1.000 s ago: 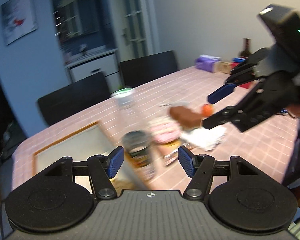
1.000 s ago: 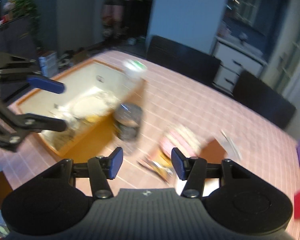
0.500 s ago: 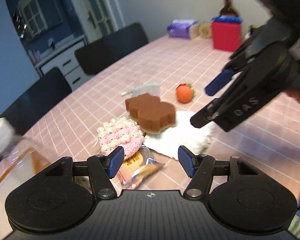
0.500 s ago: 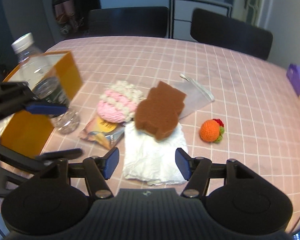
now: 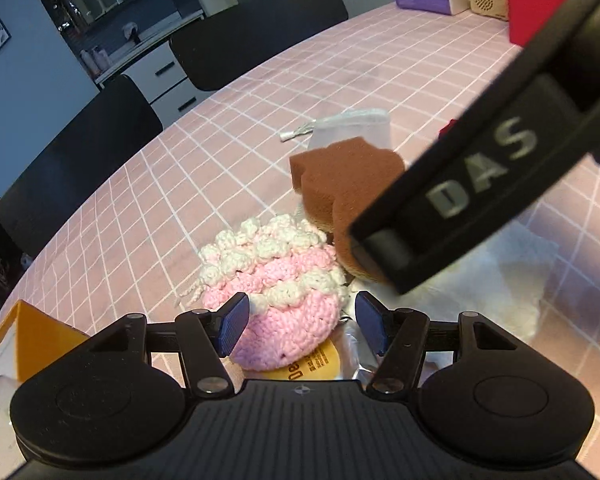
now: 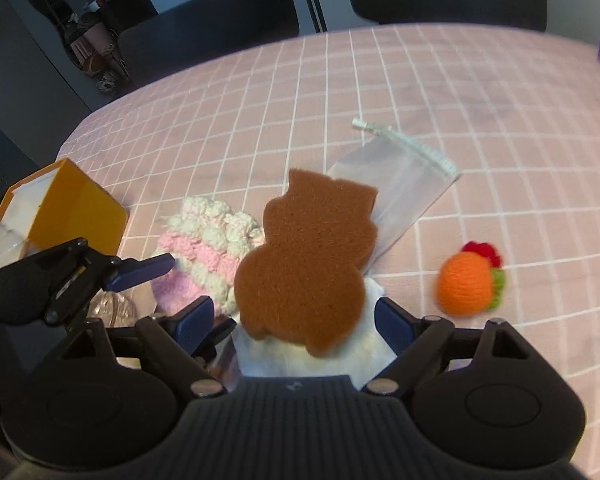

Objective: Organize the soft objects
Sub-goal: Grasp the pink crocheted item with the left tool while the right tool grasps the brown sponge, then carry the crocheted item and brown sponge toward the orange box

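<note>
Straddling a brown bear-shaped foam sponge (image 6: 306,264), the right gripper (image 6: 296,322) widens its jaws, pads clear of it. The left gripper (image 5: 298,328), jaws released, frames a pink-and-cream crocheted pouch (image 5: 276,292) just beside. Both soft items rest on a white cloth (image 6: 364,352) and a foil snack packet (image 5: 320,364) on the pink checked surface (image 6: 460,120). A clean pick likely needs each pinch centred, sparing what lies beneath.

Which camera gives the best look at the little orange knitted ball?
The right wrist view: the orange knitted ball lies in full sight on the pink checked tablecloth, red and green trim showing. In the left wrist view the right hand-held gripper blocks that spot, so the ball cannot be seen.
</note>
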### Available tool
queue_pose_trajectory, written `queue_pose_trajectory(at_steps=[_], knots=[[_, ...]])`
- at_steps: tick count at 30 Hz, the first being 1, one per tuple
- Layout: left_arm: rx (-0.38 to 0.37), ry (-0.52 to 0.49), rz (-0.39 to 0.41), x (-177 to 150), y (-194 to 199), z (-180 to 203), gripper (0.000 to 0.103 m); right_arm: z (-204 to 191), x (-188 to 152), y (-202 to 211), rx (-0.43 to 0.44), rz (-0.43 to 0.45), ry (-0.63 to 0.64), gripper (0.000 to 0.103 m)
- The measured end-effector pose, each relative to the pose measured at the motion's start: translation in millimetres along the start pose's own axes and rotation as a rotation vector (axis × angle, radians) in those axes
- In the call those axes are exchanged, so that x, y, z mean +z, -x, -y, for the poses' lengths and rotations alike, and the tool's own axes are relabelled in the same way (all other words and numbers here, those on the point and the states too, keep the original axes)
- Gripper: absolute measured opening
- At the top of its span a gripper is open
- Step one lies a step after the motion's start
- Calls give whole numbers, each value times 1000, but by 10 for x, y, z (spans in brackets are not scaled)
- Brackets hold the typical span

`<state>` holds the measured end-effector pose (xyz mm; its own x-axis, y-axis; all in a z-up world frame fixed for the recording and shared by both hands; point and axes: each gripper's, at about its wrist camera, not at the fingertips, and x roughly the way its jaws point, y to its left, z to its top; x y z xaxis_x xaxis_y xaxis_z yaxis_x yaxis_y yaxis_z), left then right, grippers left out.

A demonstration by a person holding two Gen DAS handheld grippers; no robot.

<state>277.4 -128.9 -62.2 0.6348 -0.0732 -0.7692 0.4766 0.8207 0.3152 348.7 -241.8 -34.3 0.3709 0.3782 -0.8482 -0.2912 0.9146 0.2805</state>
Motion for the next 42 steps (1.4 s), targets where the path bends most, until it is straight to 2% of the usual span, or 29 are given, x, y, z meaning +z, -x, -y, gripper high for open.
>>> queue_pose_trajectory(at_steps=[7,9,11,13,14,23,30,35,42], knots=[[35,-22,5,-16,-71,15,72,5,26,-158,-10,-15,-13,72],[41,-22,9,-17,-64,32,61,-8,4,-140,-12,-8,-3,69],[55,-44,11,-18,-70,65,55,-31,-27,-121,-22,0,15,67],[63,-63,17,-22,-72,99,43,-57,-45,-114,-31,5,34,66],[67,-68,19,-27,-62,110,31,-67,-48,-109,-33,7,39,66],[85,-62,75,-44,122,91,25,-132,-36,175,-55,53,70,63],[26,-20,134,-19,517,52,24,-171,-94,665,-89,95,100,63],[-10,-24,189,-57,906,97,23,-248,-321,1046,-101,122,151,63],[-32,-68,270,-284,1464,167,23,-509,-810,1563,-93,160,254,63]])
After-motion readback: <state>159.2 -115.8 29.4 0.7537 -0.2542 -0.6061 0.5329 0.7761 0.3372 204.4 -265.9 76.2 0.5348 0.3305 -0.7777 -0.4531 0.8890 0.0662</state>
